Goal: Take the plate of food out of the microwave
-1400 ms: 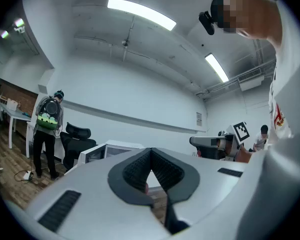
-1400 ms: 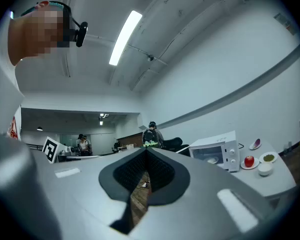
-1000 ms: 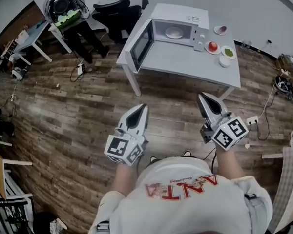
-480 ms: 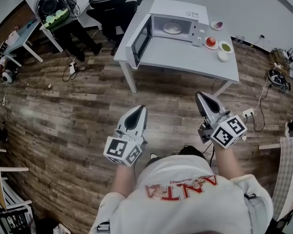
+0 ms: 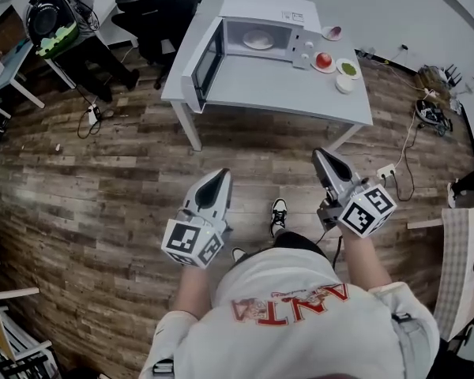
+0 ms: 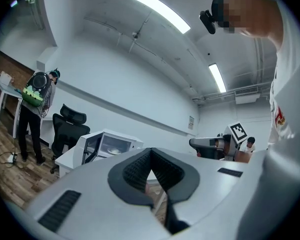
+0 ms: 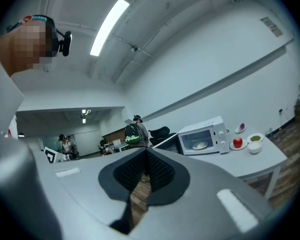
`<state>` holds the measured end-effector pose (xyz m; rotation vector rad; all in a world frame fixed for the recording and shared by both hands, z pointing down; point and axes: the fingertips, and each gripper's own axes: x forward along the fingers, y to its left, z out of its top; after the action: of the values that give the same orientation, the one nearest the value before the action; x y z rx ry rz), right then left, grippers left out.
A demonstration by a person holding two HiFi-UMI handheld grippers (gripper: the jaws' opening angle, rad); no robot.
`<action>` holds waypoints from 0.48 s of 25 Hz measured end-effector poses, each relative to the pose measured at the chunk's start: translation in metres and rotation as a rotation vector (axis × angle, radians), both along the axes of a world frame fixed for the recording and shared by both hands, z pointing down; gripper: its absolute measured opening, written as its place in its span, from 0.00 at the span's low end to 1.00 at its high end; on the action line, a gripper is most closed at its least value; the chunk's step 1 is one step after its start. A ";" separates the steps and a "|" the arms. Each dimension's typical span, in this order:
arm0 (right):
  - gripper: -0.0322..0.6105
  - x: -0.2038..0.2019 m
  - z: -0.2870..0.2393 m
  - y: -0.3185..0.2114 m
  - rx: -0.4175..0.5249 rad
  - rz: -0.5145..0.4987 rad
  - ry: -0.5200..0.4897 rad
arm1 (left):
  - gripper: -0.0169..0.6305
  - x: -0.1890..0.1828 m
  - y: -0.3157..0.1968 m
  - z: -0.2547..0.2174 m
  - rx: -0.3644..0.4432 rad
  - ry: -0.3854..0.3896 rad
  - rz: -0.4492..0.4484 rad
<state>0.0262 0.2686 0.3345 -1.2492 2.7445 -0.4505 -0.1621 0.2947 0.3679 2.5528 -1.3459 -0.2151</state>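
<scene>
I am holding my left gripper (image 5: 221,174) and my right gripper (image 5: 319,155) out in front of me above the floor (image 5: 103,180), both well apart from the desk (image 5: 276,85) and pointing toward it. The left gripper's jaws are pressing together at the tips with nothing between them, and the right gripper's jaws are closing on nothing in the same way, pad against pad. My shoe (image 5: 278,210) is showing on the floor between the two grippers. The microwave (image 5: 261,18) is sitting at the desk's far left corner, with its door (image 5: 205,60) hanging wide open along the left edge. The plate (image 5: 258,39) of food is resting inside the microwave, on the floor of the cavity, untouched by either gripper. Just right of the microwave, along the desk's far edge, a small dish (image 5: 330,32) is lying beside a saucer with a red fruit (image 5: 324,60) and a saucer of something green (image 5: 347,68), and a white bowl (image 5: 344,84) is standing just in front of these, near the right edge. A black chair (image 5: 146,10) is standing off the desk's left side, and beyond it a person (image 5: 55,14) is bending over another table.
</scene>
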 end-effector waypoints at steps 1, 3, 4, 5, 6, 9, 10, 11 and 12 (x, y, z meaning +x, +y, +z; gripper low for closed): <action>0.05 0.001 0.000 -0.006 0.019 0.004 0.023 | 0.04 0.001 -0.007 0.000 -0.001 -0.003 -0.001; 0.05 0.006 -0.001 -0.022 0.056 0.012 0.058 | 0.04 0.004 -0.023 -0.002 0.001 -0.014 -0.003; 0.05 0.009 -0.002 -0.031 0.065 0.013 0.059 | 0.04 0.007 -0.031 -0.004 0.003 -0.023 -0.004; 0.05 0.013 -0.003 -0.040 0.067 0.014 0.052 | 0.04 0.010 -0.040 -0.007 0.006 -0.031 -0.004; 0.05 0.017 -0.004 -0.050 0.067 0.015 0.040 | 0.04 0.013 -0.048 -0.010 0.010 -0.039 -0.004; 0.05 0.027 -0.007 -0.083 0.069 0.015 0.011 | 0.04 0.022 -0.078 -0.021 0.021 -0.065 -0.005; 0.05 0.031 -0.008 -0.094 0.073 0.015 0.016 | 0.04 0.025 -0.089 -0.023 0.020 -0.071 -0.009; 0.05 0.034 -0.008 -0.105 0.083 0.015 0.035 | 0.04 0.030 -0.100 -0.025 0.017 -0.076 -0.012; 0.05 0.037 -0.008 -0.115 0.100 0.015 0.069 | 0.04 0.035 -0.110 -0.026 0.011 -0.080 -0.014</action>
<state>0.0637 0.1540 0.3268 -1.2837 2.7739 -0.2698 -0.1269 0.1851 0.3417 2.5875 -1.3950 -0.1245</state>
